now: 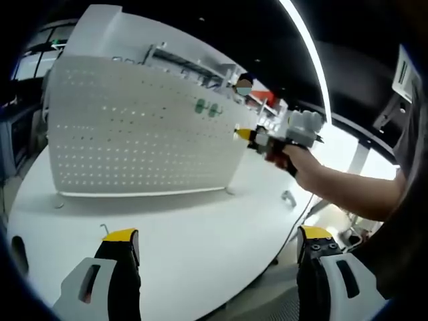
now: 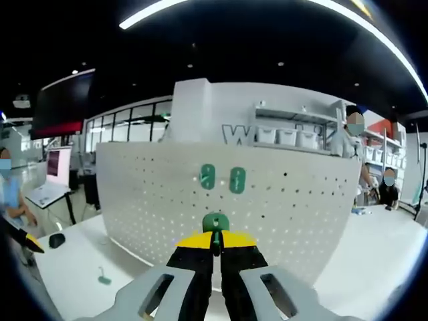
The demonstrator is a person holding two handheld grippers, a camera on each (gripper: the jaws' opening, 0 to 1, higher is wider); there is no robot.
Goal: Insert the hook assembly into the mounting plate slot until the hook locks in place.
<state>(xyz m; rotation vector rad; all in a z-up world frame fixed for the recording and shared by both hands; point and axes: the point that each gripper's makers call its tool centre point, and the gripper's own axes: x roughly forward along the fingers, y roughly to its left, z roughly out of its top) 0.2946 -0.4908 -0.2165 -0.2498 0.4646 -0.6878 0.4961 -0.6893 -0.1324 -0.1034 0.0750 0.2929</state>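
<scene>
Between the yellow-tipped jaws of the right gripper point(image 2: 215, 246), in the right gripper view, a small green hook point(image 2: 215, 223) is pinched tight; the jaws are pressed together with only the hook's rounded top showing above them. Directly beyond it stands a white perforated mounting plate point(image 2: 154, 194), upright on a white table point(image 2: 73, 261). Two more green hooks point(image 2: 223, 178) already sit side by side on the plate's face, a little above the held one. Whether the held hook touches the plate cannot be told from this angle. A further green hook point(image 2: 103, 277) lies loose on the table to the lower left, well apart from the plate.

At the bottom of the left gripper view, the left gripper point(image 1: 217, 244) has its two jaws spread wide with nothing between them, hovering over the near edge of the table point(image 1: 200, 234). Ahead, the mounting plate point(image 1: 134, 134) stands across the table, with the pair of green hooks point(image 1: 207, 108) visible near its upper right. At the plate's right edge, the right gripper point(image 1: 242, 134) comes in from the right, held by a person's hand point(image 1: 294, 160) and bare forearm. A small metal piece point(image 1: 289, 198) lies on the table beneath that arm.

Behind the plate, shelves with bins point(image 2: 287, 134) line a bright room, and a few people stand in the background.
</scene>
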